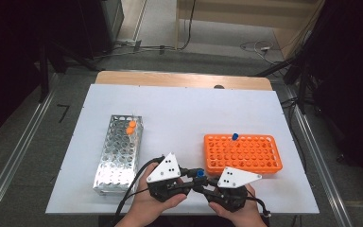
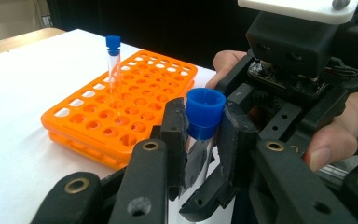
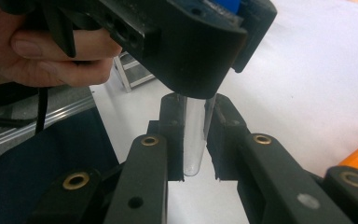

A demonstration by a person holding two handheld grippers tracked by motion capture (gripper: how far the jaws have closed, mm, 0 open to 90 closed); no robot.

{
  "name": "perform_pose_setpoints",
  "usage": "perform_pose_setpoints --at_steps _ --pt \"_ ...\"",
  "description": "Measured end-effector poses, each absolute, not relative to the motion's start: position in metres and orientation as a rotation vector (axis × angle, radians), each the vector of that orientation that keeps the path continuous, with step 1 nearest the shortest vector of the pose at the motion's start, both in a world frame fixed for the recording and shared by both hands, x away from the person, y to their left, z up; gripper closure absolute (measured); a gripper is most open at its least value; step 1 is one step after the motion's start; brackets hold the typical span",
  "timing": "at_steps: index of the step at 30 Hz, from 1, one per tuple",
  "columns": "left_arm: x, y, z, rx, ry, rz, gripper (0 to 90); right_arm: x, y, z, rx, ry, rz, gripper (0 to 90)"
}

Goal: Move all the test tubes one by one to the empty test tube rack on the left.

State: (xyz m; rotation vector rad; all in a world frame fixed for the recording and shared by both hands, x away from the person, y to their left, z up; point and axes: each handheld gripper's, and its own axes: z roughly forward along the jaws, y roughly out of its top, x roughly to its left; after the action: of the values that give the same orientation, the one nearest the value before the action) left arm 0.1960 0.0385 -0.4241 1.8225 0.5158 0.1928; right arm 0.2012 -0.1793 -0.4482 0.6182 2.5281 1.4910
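A clear tube with a blue cap hangs between both grippers over the table's front edge. In the left gripper view the left gripper is shut on the tube's top, its pads pressing just under the blue cap. In the right gripper view the right gripper is shut on the lower glass part of the tube, whose rounded end pokes out below the pads. From above, the left gripper and the right gripper meet tip to tip, each held in a hand.
An orange rack lies right of centre with one blue-capped tube standing at its far edge. A metal rack lies at the left with two orange-capped tubes at its far end. The white board's front edge is just under the hands.
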Motion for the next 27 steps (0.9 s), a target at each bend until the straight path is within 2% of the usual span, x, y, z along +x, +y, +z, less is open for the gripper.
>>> perform_pose_setpoints --at_steps 8,10,13,27 --pt "0.197 0.039 -0.423 1.826 0.512 0.201 75.9 0.203 -0.180 -0.449 0.627 2.541 1.515 74.3" --pt "0.197 0.040 -0.423 1.819 0.515 0.204 76.0 0.203 -0.181 -0.449 0.624 2.545 1.530 71.7" --pt "0.198 0.044 -0.421 1.807 0.525 0.211 76.0 0.203 -0.182 -0.448 0.618 2.536 1.540 59.5" --pt "0.208 0.073 -0.409 1.758 0.602 0.288 76.1 0.211 -0.195 -0.445 0.648 2.512 1.569 16.8"
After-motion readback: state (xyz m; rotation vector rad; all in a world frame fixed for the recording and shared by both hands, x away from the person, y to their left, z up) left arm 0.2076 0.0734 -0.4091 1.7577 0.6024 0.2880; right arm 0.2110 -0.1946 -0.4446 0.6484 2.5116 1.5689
